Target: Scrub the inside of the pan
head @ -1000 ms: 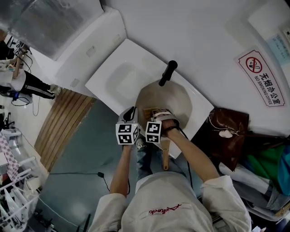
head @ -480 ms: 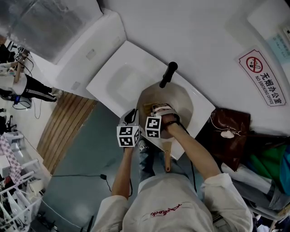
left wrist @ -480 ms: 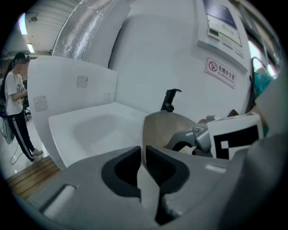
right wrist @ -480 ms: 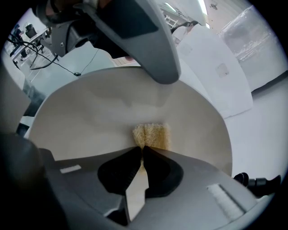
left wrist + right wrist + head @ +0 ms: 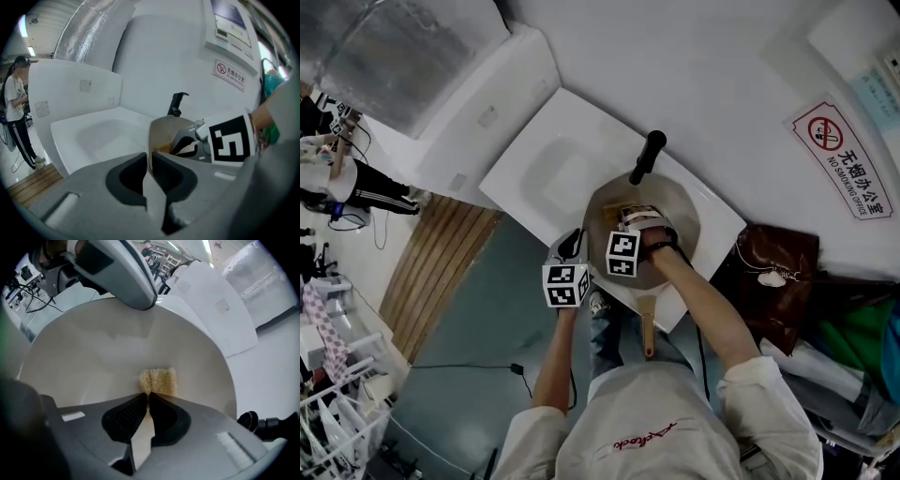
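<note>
A pale round pan (image 5: 680, 211) sits at the right end of a white sink, its wooden handle (image 5: 648, 333) pointing toward me. My left gripper (image 5: 573, 246) is at the pan's near-left edge, and in the left gripper view the left gripper (image 5: 150, 161) is shut on the thin pan rim (image 5: 150, 136). My right gripper (image 5: 630, 217) is inside the pan. In the right gripper view the right gripper (image 5: 148, 399) is shut on a yellow sponge (image 5: 159, 379), which is pressed against the pan's inner surface (image 5: 93, 352).
A black tap (image 5: 645, 155) rises just behind the pan. The white sink basin (image 5: 553, 169) lies to the left. A brown bag (image 5: 773, 272) sits at the right and a no-smoking sign (image 5: 842, 159) is on the wall. A person (image 5: 16, 108) stands far left by wooden slats (image 5: 431, 253).
My right gripper has slid the sponge farther into the pan, away from me toward the tap side. The left gripper has stayed at the rim.
</note>
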{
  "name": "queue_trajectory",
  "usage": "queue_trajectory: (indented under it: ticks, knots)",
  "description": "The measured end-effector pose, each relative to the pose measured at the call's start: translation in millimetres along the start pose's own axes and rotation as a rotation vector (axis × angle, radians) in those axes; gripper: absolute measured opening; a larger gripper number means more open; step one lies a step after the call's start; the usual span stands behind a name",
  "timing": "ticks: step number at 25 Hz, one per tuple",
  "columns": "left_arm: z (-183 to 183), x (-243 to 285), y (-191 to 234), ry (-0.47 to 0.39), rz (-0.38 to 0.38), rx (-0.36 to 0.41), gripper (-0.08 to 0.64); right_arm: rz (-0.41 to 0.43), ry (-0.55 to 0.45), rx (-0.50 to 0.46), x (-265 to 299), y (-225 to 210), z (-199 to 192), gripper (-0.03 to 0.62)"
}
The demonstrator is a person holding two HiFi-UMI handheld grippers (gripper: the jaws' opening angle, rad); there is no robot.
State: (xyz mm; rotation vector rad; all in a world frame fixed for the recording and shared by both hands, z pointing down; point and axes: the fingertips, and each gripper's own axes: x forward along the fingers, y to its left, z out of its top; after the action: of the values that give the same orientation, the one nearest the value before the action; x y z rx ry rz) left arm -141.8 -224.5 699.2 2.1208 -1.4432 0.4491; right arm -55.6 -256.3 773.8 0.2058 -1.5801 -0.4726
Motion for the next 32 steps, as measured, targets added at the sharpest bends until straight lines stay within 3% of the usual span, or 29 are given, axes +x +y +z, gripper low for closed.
queue_trajectory:
  ticks: [15, 32]
  knots:
    - [0.7, 0.1, -0.8, -0.001, 0.005, 0.007, 0.037, -0.005, 0.063, 0.053, -2.5, -3.2, -53.2, 0.028]
    - [-0.6, -1.7, 0.8, -0.005, 0.01, 0.014, 0.037, 0.035, 0.115, 0.056, -16.6, 46.5, -89.2, 0.028]
